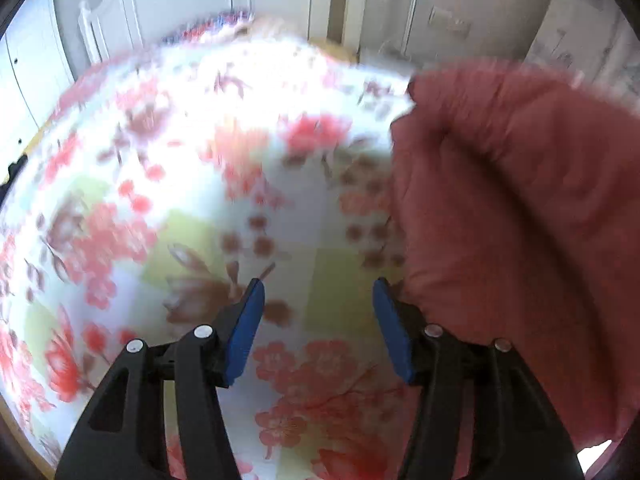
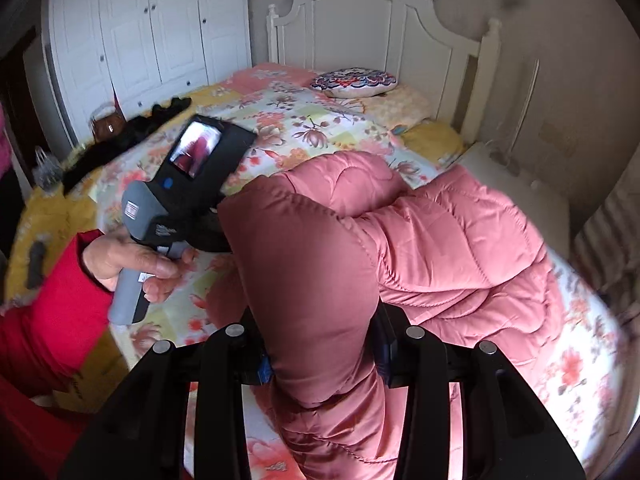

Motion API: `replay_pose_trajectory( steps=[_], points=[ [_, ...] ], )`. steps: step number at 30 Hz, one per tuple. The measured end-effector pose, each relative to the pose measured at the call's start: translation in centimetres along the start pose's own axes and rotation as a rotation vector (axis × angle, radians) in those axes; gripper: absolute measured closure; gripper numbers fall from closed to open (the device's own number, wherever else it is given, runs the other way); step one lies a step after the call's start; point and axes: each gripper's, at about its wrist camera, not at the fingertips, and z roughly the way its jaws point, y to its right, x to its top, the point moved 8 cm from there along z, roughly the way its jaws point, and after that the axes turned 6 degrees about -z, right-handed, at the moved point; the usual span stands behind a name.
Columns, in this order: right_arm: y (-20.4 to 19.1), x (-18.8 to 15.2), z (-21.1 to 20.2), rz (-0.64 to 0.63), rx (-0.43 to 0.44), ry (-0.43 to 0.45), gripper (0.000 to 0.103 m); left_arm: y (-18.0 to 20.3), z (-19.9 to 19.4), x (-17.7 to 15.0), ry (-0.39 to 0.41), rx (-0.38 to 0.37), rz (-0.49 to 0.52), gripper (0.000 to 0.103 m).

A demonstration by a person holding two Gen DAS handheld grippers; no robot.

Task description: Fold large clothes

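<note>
Across the bed, at about twelve o'clock from my right gripper (image 2: 322, 354), I see a white headboard (image 2: 360, 28), a patterned round cushion (image 2: 354, 82) and, toward ten o'clock, dark clothing (image 2: 120, 140) near a white wardrobe (image 2: 148, 32). My left gripper (image 1: 318, 322) hovers over the floral bedspread (image 1: 168, 184) — jaws apart, nothing between them. My right jaws are clamped on a thick fold of the pink quilted jacket (image 2: 440, 248), whose long axis runs toward two o'clock.

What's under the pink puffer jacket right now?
The pink puffer jacket lies on the floral quilt, one fold clamped in the right claw. Whatever lies beneath its bulk is hidden.
</note>
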Motion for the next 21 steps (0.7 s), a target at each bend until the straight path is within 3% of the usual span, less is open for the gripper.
replay_pose_trajectory(
  steps=[2, 5, 8, 11, 13, 17, 21],
  points=[
    [-1.1, 0.2, 1.0, -0.035, -0.010, -0.023, 0.064, -0.4, 0.8, -0.6, -0.031, -0.035, -0.032, 0.048],
    [-2.9, -0.9, 4.0, -0.107, 0.001, -0.071, 0.063, -1.5, -0.1, -0.2, -0.010, -0.006, -0.046, 0.048],
    [-4.8, -2.2, 7.0, -0.168, -0.016, -0.108, 0.060, -2.4, -2.5, 1.7, 0.046, 0.038, -0.019, 0.048],
    [-6.9, -3.2, 8.2, -0.291, -0.099, -0.108, 0.057, -1.5, -6.0, 4.0, 0.110, 0.051, 0.047, 0.047],
    [-7.6, -3.5, 8.6, -0.367, -0.173, -0.119, 0.057, 0.7, -8.9, 5.6, 0.156, 0.045, 0.113, 0.047],
    [-7.8, -3.7, 9.1, -0.418, -0.212, -0.138, 0.057, 7.7, -11.4, 7.2, 0.181, 0.021, 0.297, 0.045],
    [-8.6, -4.1, 9.4, -0.492, -0.264, -0.161, 0.057, 16.6, -10.4, 5.0, 0.132, 0.045, 0.564, 0.045]
  ],
)
